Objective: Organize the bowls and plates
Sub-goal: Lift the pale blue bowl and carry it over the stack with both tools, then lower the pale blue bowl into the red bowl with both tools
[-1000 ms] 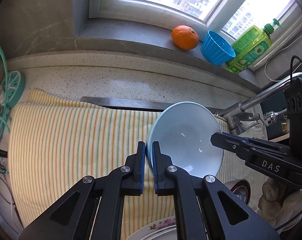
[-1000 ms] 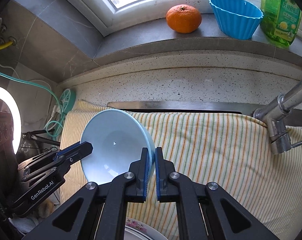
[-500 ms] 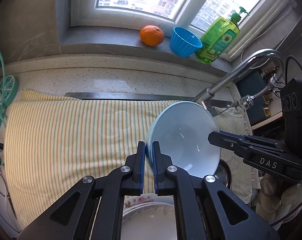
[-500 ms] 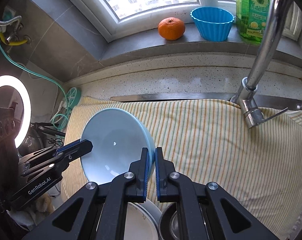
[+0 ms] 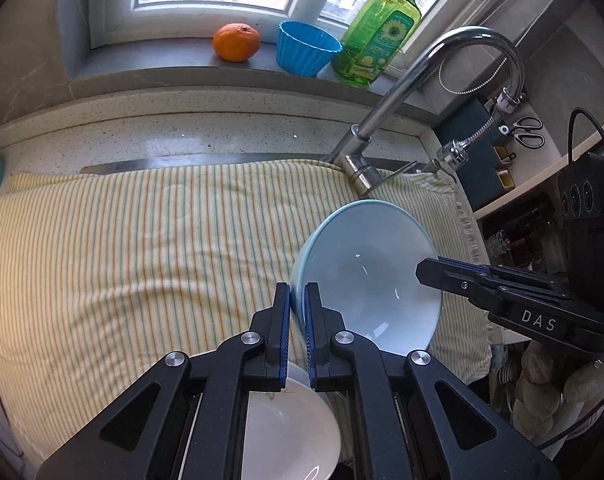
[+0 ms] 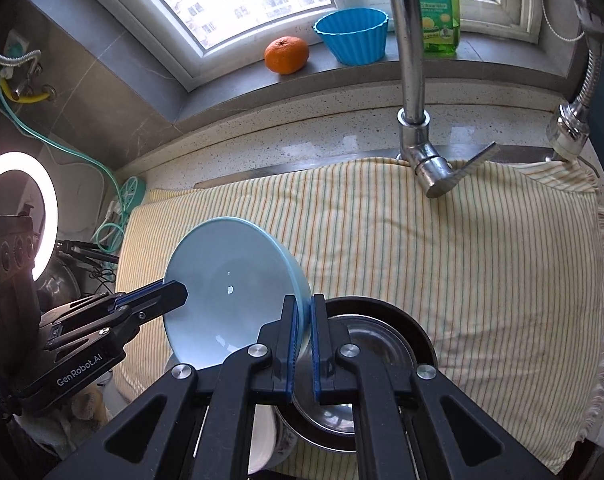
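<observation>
Pale-blue bowl (image 5: 365,276) is up in the air over the striped cloth (image 5: 142,260), tilted on edge, w/ its open side toward both cams. Left gripper (image 5: 297,312) is clamped on the rim at one side; right gripper (image 6: 305,320) is clamped on the opposite rim, so the bowl hangs betw. the two. Each claw pinches the bowl wall, pads pressing on both faces. Below the left gripper sits a white plate (image 5: 290,428). Below the right gripper sits a steel bowl (image 6: 365,364) w/ a dark rim, on the cloth. Faucet (image 5: 421,92) rises at the cloth's far edge. On the window sill: an orange (image 5: 236,42), a blue cup (image 5: 306,53), a green soap bottle (image 5: 381,36).
</observation>
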`<state>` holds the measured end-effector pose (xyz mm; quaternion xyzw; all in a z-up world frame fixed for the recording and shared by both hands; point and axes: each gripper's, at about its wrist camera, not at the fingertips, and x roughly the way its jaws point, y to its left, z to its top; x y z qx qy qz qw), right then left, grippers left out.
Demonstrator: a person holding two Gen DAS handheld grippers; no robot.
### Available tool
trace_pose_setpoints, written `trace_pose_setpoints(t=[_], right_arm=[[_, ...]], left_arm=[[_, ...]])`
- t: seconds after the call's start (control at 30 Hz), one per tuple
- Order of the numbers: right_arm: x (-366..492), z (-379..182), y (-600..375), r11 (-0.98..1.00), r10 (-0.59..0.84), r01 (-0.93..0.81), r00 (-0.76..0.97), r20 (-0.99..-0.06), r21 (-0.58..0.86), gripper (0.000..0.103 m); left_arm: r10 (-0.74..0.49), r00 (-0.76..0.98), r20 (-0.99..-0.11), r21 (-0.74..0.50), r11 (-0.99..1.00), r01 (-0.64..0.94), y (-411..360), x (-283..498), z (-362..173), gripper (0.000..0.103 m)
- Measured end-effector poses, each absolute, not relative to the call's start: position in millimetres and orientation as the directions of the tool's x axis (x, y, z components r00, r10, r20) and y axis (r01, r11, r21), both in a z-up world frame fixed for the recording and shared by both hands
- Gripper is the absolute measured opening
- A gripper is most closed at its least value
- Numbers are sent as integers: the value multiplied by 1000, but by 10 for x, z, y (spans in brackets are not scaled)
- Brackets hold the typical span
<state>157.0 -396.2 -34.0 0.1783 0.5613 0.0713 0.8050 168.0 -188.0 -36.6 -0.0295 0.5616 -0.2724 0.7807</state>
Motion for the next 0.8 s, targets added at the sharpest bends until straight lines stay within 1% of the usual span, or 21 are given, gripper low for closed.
trace_pose_setpoints(t=[0.43,0.8], right_arm=[[1208,-587,-4310,909,305,173,344,-888,379,6],[1104,-797,-4417,907,295,202,318,-901,369,6]], left_arm=[[-459,151,-875,-358,826,436,-2244,1433,-552,6],[-432,104,-896,-343,822,454,-2420,1336,-732,6]])
